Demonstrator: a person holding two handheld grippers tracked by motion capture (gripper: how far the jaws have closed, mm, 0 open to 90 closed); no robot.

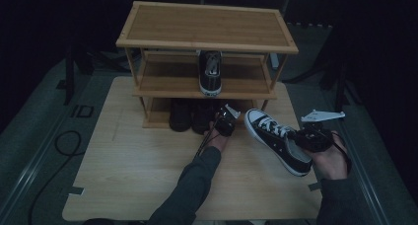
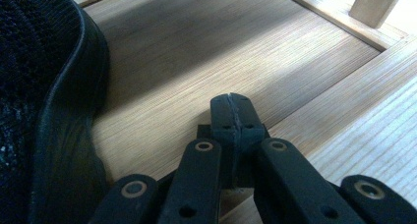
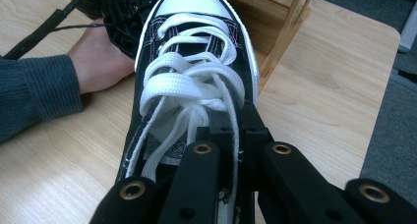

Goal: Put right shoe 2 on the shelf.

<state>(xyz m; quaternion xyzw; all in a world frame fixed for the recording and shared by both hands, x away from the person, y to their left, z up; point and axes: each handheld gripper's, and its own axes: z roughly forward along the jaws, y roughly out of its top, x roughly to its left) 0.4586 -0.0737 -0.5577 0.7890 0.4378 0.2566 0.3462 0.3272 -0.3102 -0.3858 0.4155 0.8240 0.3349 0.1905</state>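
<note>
With the right gripper [image 3: 231, 130] clamped on the black canvas sneaker [image 1: 277, 138], steer its toe ahead onto the bamboo rack [image 1: 207, 42], left gripper [image 2: 231, 113] closed empty.

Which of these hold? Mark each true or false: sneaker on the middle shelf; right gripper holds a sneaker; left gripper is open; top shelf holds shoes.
1. A sneaker sits on the rack's middle shelf. True.
2. The right gripper holds a black-and-white sneaker. True.
3. The left gripper is open. False: its jaws are shut, with nothing between them.
4. The top shelf holds shoes. False: it is bare.
</note>
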